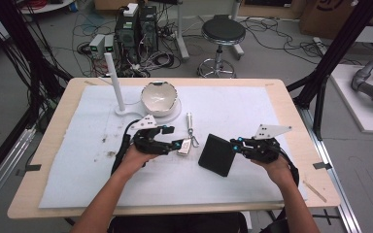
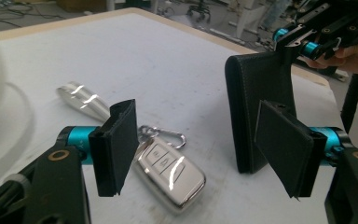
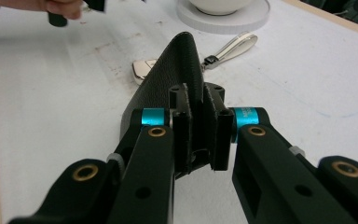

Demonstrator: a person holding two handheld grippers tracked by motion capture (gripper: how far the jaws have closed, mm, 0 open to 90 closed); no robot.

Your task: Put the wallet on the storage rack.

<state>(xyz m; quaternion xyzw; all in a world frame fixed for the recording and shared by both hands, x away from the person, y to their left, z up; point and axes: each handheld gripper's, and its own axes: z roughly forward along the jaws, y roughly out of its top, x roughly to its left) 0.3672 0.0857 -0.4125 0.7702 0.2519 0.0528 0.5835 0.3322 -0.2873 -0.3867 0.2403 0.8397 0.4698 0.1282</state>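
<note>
A black leather wallet (image 1: 217, 155) stands on edge on the white mat, tilted. My right gripper (image 1: 235, 144) is shut on its upper edge, and in the right gripper view the pads (image 3: 182, 135) pinch the wallet (image 3: 177, 70) between them. My left gripper (image 1: 175, 143) is open just left of a silver car key fob (image 1: 185, 146). In the left gripper view the fob (image 2: 170, 175) lies flat on the mat between and beyond the spread jaws, and neither pad touches it. Its carabiner ring joins a silver strap piece (image 2: 81, 98). The wallet (image 2: 256, 98) stands to the right.
A white bowl (image 1: 159, 98) sits on a round white base (image 1: 174, 114) at the back of the mat, beside a white upright post (image 1: 114, 80). The silver strap piece (image 1: 190, 122) lies between base and fob. The table's wooden edge (image 1: 291, 111) borders the mat.
</note>
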